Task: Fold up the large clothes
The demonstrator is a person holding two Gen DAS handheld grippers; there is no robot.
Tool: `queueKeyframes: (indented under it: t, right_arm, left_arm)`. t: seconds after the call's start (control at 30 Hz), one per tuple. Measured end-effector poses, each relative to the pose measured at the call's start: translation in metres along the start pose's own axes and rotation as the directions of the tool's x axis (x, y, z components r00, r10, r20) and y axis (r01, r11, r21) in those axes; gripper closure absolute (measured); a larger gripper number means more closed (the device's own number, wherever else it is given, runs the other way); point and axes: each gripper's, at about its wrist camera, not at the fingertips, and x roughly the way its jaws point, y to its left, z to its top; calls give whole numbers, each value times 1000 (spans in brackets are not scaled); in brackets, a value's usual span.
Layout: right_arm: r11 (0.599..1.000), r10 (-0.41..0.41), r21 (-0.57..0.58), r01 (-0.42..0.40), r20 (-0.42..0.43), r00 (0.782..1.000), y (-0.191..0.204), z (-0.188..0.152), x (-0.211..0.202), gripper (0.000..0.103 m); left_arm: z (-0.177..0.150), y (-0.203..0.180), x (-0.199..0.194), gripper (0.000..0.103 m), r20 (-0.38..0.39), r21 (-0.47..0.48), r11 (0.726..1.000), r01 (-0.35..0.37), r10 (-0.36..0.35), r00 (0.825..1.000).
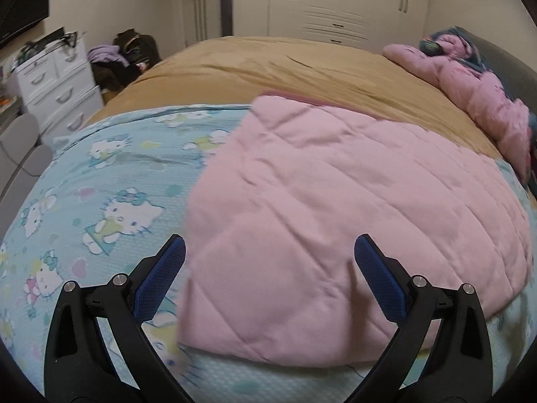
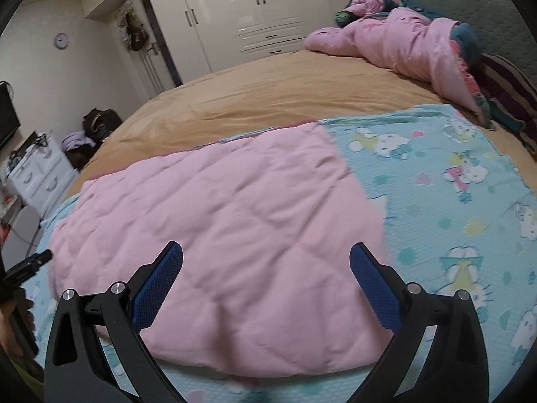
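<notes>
A pink quilted blanket (image 1: 322, 208) (image 2: 221, 225) lies folded flat on a light blue cartoon-cat sheet (image 1: 100, 181) (image 2: 446, 201) spread over the bed. My left gripper (image 1: 268, 252) hovers open over the pink blanket's near left edge, nothing between its blue pads. My right gripper (image 2: 265, 255) is open above the blanket's near edge, also holding nothing. The left gripper's tip (image 2: 33, 262) and a hand show at the far left of the right wrist view.
A tan bedspread (image 1: 268, 67) (image 2: 268, 90) covers the bed beyond. A crumpled pink quilt (image 1: 480, 90) (image 2: 409, 43) lies by the grey headboard (image 2: 486, 10). White drawers (image 1: 57, 77), bags (image 1: 134, 50) and wardrobes (image 1: 335, 3) stand around the bed.
</notes>
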Motion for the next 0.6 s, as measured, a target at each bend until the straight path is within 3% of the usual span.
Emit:
queueKeyframes:
  t: [0.13, 0.27, 0.43, 0.6]
  right_arm:
    - [999, -31, -11, 31, -45, 998, -17, 2, 15, 4]
    - [999, -34, -15, 33, -93, 995, -33, 1, 30, 4]
    - [999, 38, 14, -37, -175, 984, -48, -3, 53, 4]
    - [976, 191, 152, -158, -235, 953, -70, -7, 77, 4]
  left_arm:
    - [7, 25, 16, 8, -31, -63, 998, -14, 12, 999]
    - [7, 40, 32, 8, -69, -121, 991, 56, -65, 995]
    - [2, 43, 49, 8, -93, -152, 982, 109, -124, 988]
    - [0, 42, 61, 8, -106, -160, 978, 135, -153, 983]
